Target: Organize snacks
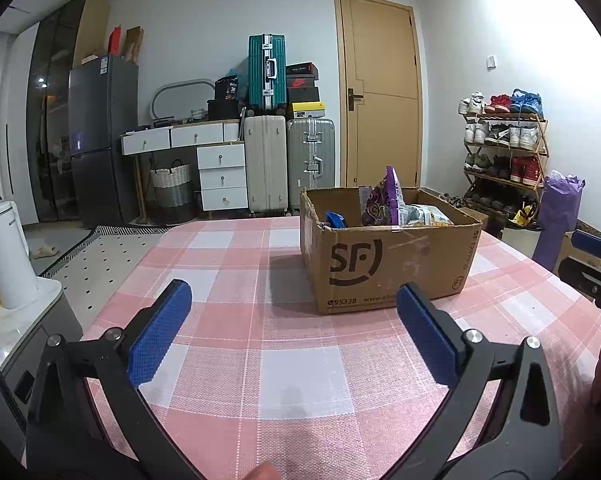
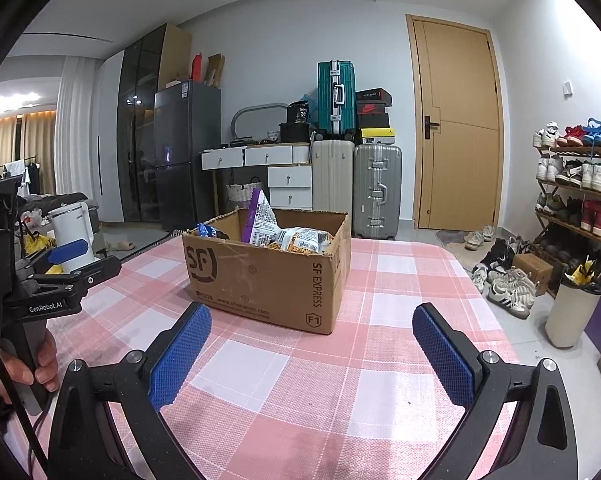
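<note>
An open cardboard SF box stands on the pink checked tablecloth. Inside it are a tall purple snack bag, a blue packet and a pale printed bag. My left gripper is open and empty, in front of the box and apart from it. My right gripper is open and empty, in front of the box's right corner. The left gripper also shows at the left edge of the right wrist view.
A white kettle stands on a side unit left of the table. Suitcases, a drawer desk and a fridge line the far wall. A shoe rack and loose shoes are on the right.
</note>
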Demonstrator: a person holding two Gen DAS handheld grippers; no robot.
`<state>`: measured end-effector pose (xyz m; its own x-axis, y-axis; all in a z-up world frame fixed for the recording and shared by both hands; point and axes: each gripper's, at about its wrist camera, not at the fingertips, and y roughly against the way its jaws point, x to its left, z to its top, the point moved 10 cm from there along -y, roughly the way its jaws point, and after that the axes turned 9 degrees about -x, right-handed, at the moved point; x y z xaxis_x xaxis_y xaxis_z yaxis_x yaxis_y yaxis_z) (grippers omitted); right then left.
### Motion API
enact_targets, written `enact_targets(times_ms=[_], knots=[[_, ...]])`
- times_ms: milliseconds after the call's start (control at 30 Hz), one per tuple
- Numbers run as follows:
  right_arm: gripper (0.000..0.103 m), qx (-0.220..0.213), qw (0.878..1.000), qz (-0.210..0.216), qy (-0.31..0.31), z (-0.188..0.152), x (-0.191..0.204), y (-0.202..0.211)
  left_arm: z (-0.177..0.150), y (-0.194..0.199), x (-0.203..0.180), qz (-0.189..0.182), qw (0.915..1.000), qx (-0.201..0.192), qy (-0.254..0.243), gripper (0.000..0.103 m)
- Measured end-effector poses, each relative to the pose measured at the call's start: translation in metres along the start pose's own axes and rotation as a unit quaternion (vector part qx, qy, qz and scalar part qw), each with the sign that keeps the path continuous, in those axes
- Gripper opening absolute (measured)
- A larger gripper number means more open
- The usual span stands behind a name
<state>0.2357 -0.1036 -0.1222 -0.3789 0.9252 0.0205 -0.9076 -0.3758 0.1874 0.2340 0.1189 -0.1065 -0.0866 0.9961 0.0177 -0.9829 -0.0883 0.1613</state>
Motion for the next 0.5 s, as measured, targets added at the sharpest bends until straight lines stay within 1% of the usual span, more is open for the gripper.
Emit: enact_targets(times_ms=[500], knots=[[0.102, 0.000, 1.000, 0.000, 0.000, -0.0001, 0.0000, 0.0000, -0.0021, -0.0022, 0.0016, -0.001, 1.0000, -0.002, 0.001, 0.102]])
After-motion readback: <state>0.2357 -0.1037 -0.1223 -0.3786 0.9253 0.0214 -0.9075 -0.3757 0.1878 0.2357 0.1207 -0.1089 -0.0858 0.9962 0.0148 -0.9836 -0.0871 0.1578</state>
